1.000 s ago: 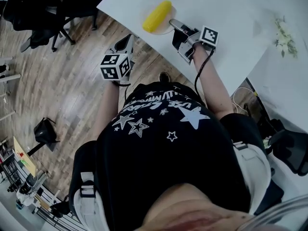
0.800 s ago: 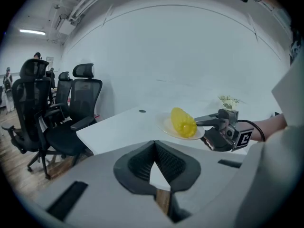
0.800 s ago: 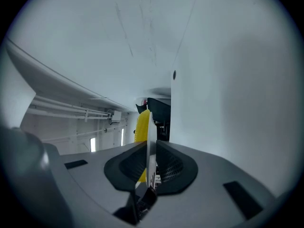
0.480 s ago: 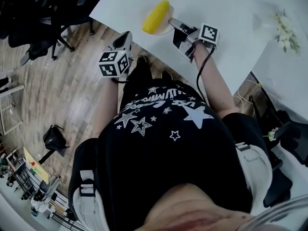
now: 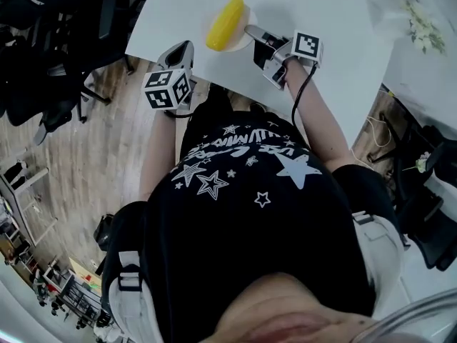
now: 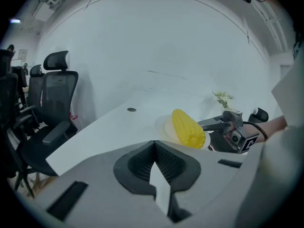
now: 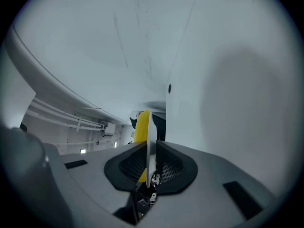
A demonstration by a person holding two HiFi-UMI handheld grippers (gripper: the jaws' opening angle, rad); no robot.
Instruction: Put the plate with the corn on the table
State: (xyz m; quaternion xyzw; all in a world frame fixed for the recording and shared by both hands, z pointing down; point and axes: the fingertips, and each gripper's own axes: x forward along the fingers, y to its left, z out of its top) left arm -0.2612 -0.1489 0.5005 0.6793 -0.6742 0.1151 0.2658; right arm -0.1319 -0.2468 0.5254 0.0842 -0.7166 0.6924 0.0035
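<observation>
— While the pale round plate [image 5: 240,39] with the yellow corn cob [image 5: 224,24] hangs over the white table [image 5: 343,70], what holds it?
— The right gripper [image 5: 251,31], clamped on its near rim; the left gripper [image 5: 180,50] is closed, empty, just left.

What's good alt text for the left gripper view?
A yellow corn cob lies on a white plate, its rim clamped by the right gripper, at a white table edge. The shut, empty jaws of the left gripper fill the foreground; black office chairs stand left.

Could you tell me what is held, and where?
The right gripper pinches the round white plate, bearing yellow corn, by its rim; left gripper holds nothing.
</observation>
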